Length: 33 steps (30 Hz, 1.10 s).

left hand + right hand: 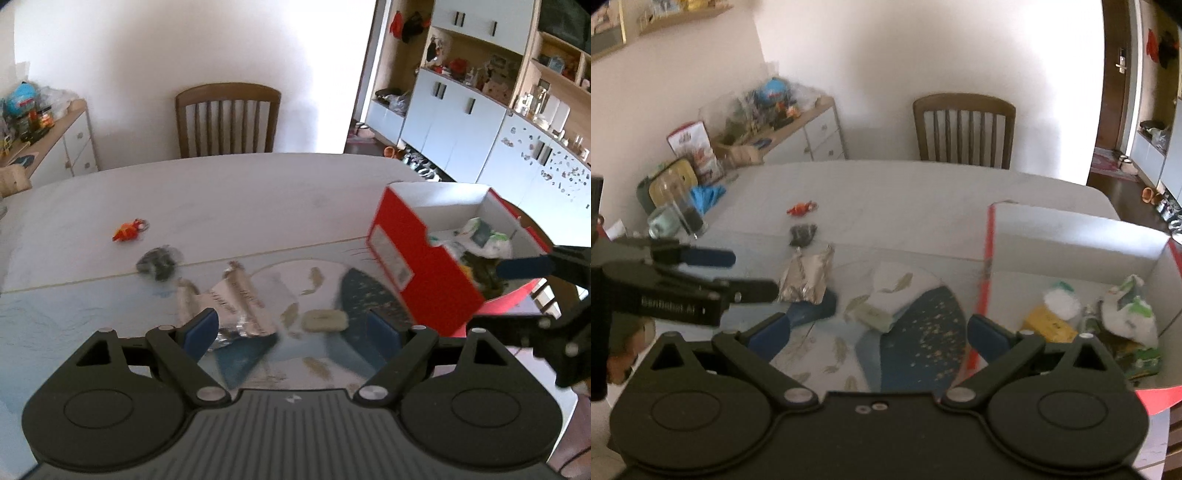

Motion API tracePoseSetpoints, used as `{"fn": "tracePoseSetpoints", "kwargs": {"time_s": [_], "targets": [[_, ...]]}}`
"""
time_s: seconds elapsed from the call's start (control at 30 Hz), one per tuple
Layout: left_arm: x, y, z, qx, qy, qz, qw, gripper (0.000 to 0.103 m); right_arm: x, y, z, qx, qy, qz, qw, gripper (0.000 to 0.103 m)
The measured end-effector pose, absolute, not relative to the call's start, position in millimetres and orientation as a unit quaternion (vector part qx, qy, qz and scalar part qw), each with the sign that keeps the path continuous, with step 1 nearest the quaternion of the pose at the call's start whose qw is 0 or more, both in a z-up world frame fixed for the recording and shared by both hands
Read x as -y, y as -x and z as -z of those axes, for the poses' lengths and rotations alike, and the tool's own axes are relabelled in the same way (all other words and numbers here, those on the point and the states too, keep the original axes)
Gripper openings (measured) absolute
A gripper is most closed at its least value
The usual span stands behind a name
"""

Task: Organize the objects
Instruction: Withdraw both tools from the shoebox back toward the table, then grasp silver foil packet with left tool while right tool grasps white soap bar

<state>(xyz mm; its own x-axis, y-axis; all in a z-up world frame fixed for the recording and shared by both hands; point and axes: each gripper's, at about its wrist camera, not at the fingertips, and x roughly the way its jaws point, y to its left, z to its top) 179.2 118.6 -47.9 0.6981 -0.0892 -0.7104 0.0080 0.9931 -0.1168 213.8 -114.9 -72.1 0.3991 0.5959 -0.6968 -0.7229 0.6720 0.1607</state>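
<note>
A red box with a white inside stands at the table's right; it holds several packets. On the table lie a silver foil packet, a small pale bar, a dark lump and an orange toy. My left gripper is open and empty, just above the foil packet and pale bar. My right gripper is open and empty, near the box's left wall. The foil packet and pale bar also show in the right wrist view.
A wooden chair stands behind the table. A glass jar, a blue cloth and tins sit at the table's far left. A low sideboard and a wall cabinet flank the room. A patterned mat covers the near table.
</note>
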Motion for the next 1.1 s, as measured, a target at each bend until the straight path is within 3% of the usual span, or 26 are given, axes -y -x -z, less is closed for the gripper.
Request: {"fn": "tracePoseSetpoints", "kwargs": {"time_s": [0.57,1.1], "targets": [[-173.7,-241.1,115.2,-0.452,0.089,0.017,0.887,0.087,33.4,-224.8,128.4,-0.406,0.161,-0.388,0.812,0.099],[-174.7,-292.1,153.7,-0.494,0.089,-0.004,0.865,0.089,-9.1,-258.4,175.3,-0.435,0.220,-0.379,0.787,0.090]]}}
